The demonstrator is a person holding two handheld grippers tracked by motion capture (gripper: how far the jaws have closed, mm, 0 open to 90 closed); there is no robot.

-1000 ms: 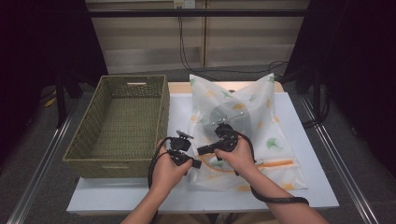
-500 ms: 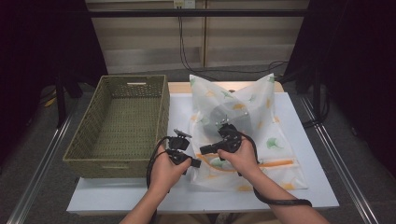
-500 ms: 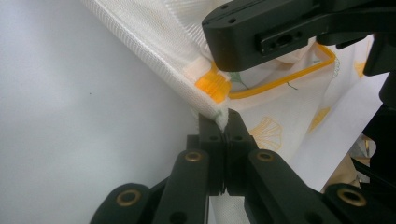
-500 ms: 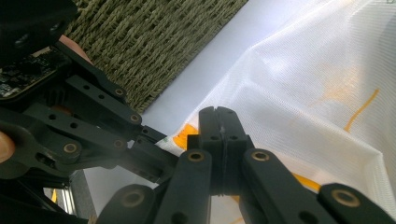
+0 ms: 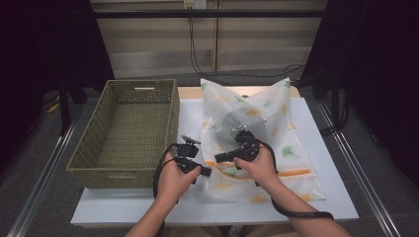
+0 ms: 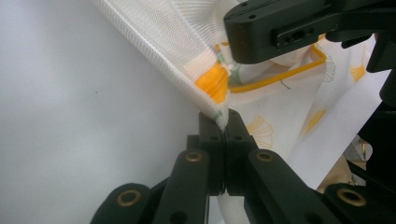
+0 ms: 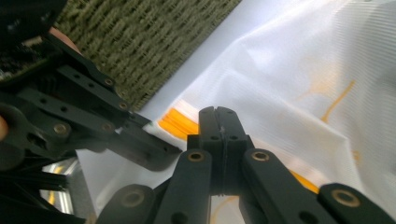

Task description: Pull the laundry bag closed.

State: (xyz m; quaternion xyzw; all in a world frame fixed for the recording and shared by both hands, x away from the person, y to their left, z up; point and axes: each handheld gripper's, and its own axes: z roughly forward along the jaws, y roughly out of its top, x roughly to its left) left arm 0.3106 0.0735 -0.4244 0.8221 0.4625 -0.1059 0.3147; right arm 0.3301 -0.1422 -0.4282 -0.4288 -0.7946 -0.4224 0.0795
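Observation:
A white mesh zip bag (image 5: 276, 123) printed with green and orange leaves lies on the white table (image 5: 336, 197), with something dark inside it (image 5: 236, 121). An orange zipper (image 5: 291, 173) runs along its near edge. My left gripper (image 5: 205, 172) is shut on the bag's near left corner (image 6: 219, 109), right beside the zipper's orange end (image 6: 212, 81), and holds that corner slightly lifted. My right gripper (image 5: 218, 158) points left toward it with its jaws pressed together over the bag (image 7: 289, 70), next to the zipper end (image 7: 180, 123). Whether it pinches anything is hidden.
A woven green basket (image 5: 113, 177) stands on the left of the table with nothing in it, close to the left hand; its wall (image 7: 154, 37) also fills the top of the right gripper view. Bare table lies in front of and right of the bag.
The right gripper has shifted slightly left and nearer, toward the left gripper. The left gripper keeps its hold on the bag's corner in place.

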